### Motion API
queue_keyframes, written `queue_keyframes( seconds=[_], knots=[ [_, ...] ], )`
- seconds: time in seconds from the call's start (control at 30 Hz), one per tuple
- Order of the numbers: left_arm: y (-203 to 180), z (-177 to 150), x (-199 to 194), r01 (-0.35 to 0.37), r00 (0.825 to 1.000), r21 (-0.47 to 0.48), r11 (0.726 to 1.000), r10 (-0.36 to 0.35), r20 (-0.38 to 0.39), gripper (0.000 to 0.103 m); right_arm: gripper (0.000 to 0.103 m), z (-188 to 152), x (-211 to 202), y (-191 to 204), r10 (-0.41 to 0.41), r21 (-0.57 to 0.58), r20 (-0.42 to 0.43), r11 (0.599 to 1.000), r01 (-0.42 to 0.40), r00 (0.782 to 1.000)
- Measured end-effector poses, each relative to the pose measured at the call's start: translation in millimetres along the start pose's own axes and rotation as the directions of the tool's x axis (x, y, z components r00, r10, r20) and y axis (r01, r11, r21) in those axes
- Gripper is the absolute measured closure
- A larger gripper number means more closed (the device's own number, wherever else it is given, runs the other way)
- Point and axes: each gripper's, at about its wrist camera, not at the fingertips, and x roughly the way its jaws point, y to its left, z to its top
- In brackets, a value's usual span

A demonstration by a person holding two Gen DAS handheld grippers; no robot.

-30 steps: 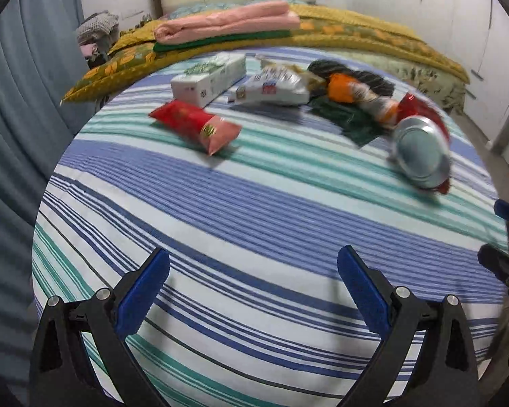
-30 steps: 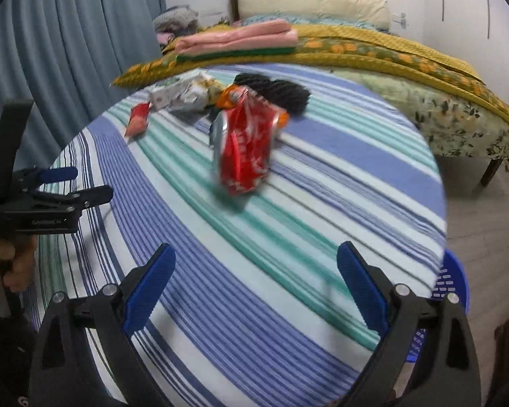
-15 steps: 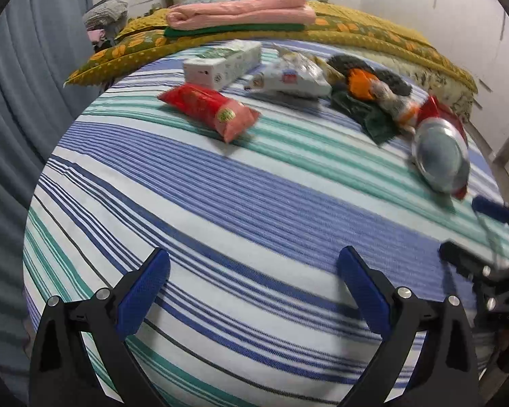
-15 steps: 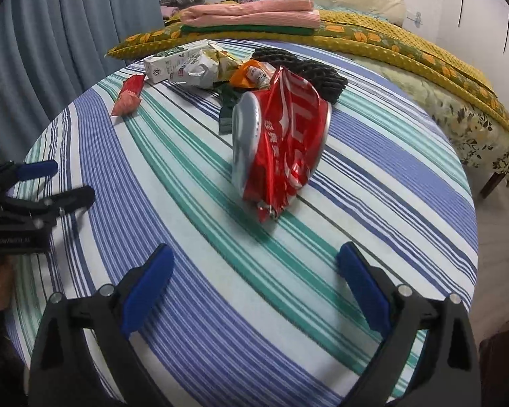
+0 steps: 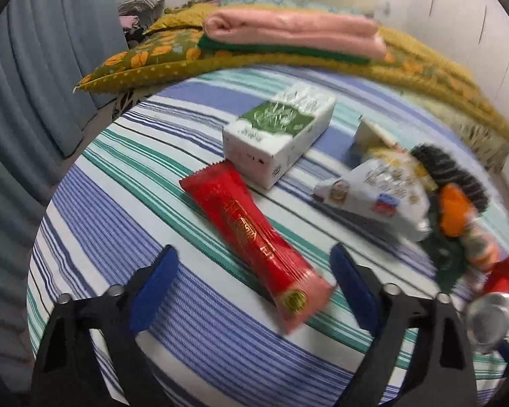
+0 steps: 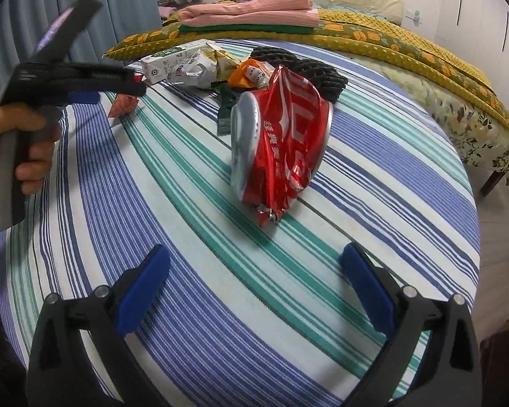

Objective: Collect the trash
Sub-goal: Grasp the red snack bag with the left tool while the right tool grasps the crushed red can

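Lying on the striped bedsheet (image 6: 173,183), the trash forms a loose cluster toward the far side of the bed. A crushed red can (image 6: 281,142) sits nearest the right gripper (image 6: 254,291), ahead of its fingertips and apart from them; those jaws have just been opening and stand wide with nothing between them. A red wrapper (image 5: 254,237) lies diagonally in front of the left gripper (image 5: 251,288), its pale sealed end reaching in between the blue pads (image 5: 154,286) without touching either. These jaws have just been closing yet remain apart and grip nothing. Just beyond the wrapper rests a white-and-green carton (image 5: 278,135), with a crumpled silver bag (image 5: 376,186), an orange scrap (image 5: 453,210) and a black mesh piece (image 5: 448,169) to its right. Folded pink cloth (image 5: 291,27) lies on a yellow floral quilt (image 5: 146,64) behind. A hand (image 6: 20,156) holds the left gripper's handle.
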Motion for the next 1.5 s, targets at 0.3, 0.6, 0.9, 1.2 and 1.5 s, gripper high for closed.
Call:
queue_keyframes(
  seconds=[0.3, 0.6, 0.9, 1.2, 1.5],
  knots=[
    [-1, -17, -17, 0.133, 0.991, 0.087, 0.987, -0.134, 0.001, 0.079, 0.005, 0, 0, 0, -0.001, 0.001, 0.001, 1.000, 0.001, 1.000],
    [-23, -97, -76, 0.365, 0.931, 0.325, 0.873, -0.353, -0.097, 0.075, 0.005, -1, -1, 0, -0.001, 0.001, 0.001, 1.000, 0.001, 1.000],
    [-29, -102, -61, 0.285, 0.956, 0.298, 0.911, -0.291, -0.026, 0.018, 0.005, -2, -2, -2, 0.007, 0.004, 0.002, 1.000, -0.007, 1.000],
    [-34, -99, -52, 0.225, 0.972, 0.307, 0.925, -0.234, -0.006, 0.010, 0.005, -3, -7, -13, 0.082, 0.031, 0.020, 0.996, -0.082, 0.996],
    [-33, -100, -55, 0.252, 0.966, 0.312, 0.916, -0.256, -0.027, 0.010, 0.005, 33, -14, -25, 0.088, -0.008, 0.017, 0.996, -0.087, 0.996]
  ],
)
